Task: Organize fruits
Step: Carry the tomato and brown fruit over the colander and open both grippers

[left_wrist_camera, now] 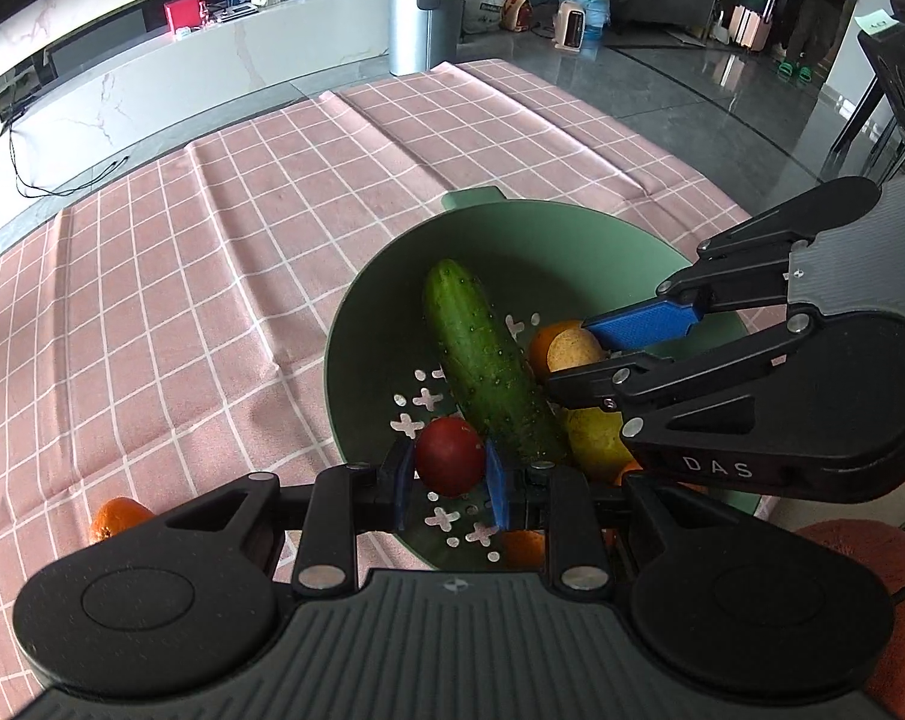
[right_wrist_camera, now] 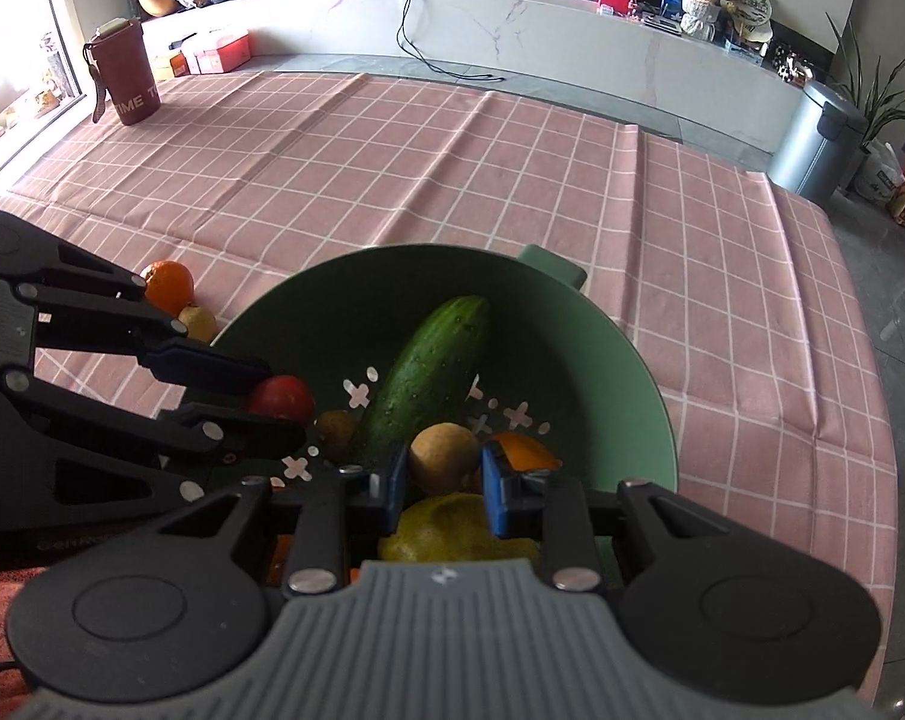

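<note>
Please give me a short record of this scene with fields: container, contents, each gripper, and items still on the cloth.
container: green colander bowl on pink checked tablecloth
contents: cucumber, lemon, orange, small brown fruit
left gripper: shut on red tomato, over the bowl
right gripper: shut on tan round fruit, over the bowl
on cloth: loose orange, small yellow fruit beside it
background: maroon tumbler
</note>
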A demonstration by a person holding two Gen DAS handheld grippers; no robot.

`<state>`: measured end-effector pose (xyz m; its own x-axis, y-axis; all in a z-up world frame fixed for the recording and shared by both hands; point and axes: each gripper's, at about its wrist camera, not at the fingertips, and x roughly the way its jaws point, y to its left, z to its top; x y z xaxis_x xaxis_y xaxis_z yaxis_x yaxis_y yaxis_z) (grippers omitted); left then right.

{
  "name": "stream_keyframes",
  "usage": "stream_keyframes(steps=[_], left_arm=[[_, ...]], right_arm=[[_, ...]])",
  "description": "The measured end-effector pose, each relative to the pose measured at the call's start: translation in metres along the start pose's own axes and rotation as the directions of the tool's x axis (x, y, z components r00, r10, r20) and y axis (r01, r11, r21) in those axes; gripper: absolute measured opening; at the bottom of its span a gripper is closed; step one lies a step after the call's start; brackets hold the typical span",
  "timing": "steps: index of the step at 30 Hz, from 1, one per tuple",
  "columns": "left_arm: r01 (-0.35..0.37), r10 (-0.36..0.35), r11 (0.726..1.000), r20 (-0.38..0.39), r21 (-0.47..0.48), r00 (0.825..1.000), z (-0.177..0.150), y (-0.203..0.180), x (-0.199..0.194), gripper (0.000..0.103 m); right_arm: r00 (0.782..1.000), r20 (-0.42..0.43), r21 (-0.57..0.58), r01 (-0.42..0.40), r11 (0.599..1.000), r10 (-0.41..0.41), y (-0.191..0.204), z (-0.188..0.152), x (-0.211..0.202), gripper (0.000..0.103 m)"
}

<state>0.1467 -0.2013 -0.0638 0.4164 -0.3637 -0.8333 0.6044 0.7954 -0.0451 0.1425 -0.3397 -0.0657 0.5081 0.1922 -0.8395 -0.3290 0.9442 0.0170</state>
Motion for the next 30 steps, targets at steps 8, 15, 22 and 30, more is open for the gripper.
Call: stream_keyframes(steps=[8, 15, 22, 30], left_arm=[[0.006, -0.006, 1.0, -0.016, 0.009, 1.0, 0.0, -0.001, 0.006, 0.028], [0.01, -0.01, 1.0, -0.012, 0.012, 1.0, -0.001, -0.002, 0.003, 0.036], [0.021, -0.021, 1.0, 0.035, 0.007, 0.999, -0.004, -0.001, -0.018, 0.044], [-0.015, 0.02, 0.999, 0.127, -0.043, 0.992, -0.017, 0.017, -0.065, 0.044]], right_arm=[[1.0, -0.017, 0.013, -0.008, 1.0, 0.009, -0.004, -0.003, 0.009, 0.022], [1.0, -0.014, 0.007, 0.011, 1.0, -0.011, 0.0, -0.002, 0.006, 0.025], [0.999, 0.005, -0.001, 0.05, 0.999, -0.05, 0.006, 0.0, -0.009, 0.031], [0.991, 0.09, 0.053, 0.09, 0.994, -0.095, 0.025, 0.002, -0.041, 0.053]])
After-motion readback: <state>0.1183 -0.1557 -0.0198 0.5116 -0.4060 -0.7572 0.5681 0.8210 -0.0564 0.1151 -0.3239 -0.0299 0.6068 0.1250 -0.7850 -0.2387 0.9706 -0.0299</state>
